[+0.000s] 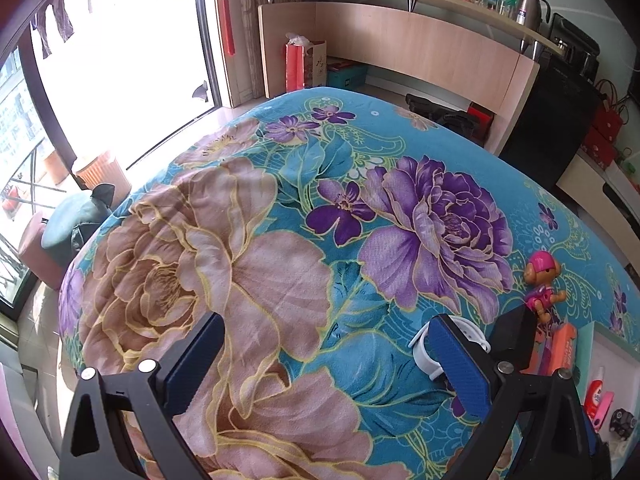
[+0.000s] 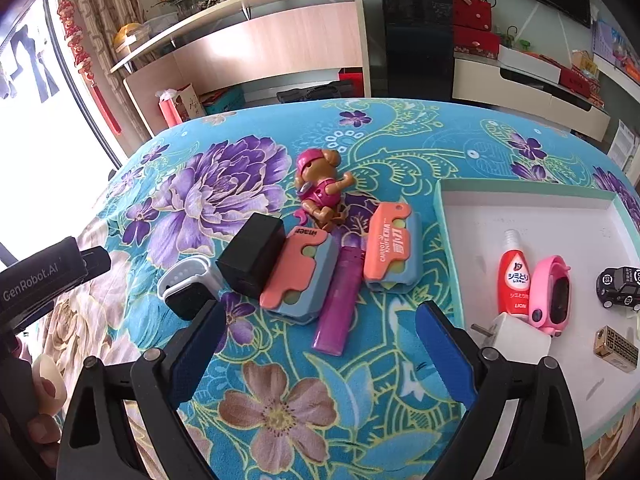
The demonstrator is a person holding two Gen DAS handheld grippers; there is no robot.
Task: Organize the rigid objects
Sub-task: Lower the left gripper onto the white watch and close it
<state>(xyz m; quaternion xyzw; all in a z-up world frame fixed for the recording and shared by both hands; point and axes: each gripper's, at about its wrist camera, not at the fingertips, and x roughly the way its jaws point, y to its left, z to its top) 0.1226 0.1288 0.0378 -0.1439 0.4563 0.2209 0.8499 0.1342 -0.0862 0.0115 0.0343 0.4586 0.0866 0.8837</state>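
Right tool agape, glossy purple lighter

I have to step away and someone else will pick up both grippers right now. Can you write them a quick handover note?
Left gripper: open, empty, over the bedspread beside the white watch.
Right gripper: open, empty, above the purple lighter.
In the tray: red bottle, pink watch, toy car, white plug, gold lighter.
Left on the bedspread: white watch, black adapter, two orange peelers, purple lighter, dog figure.
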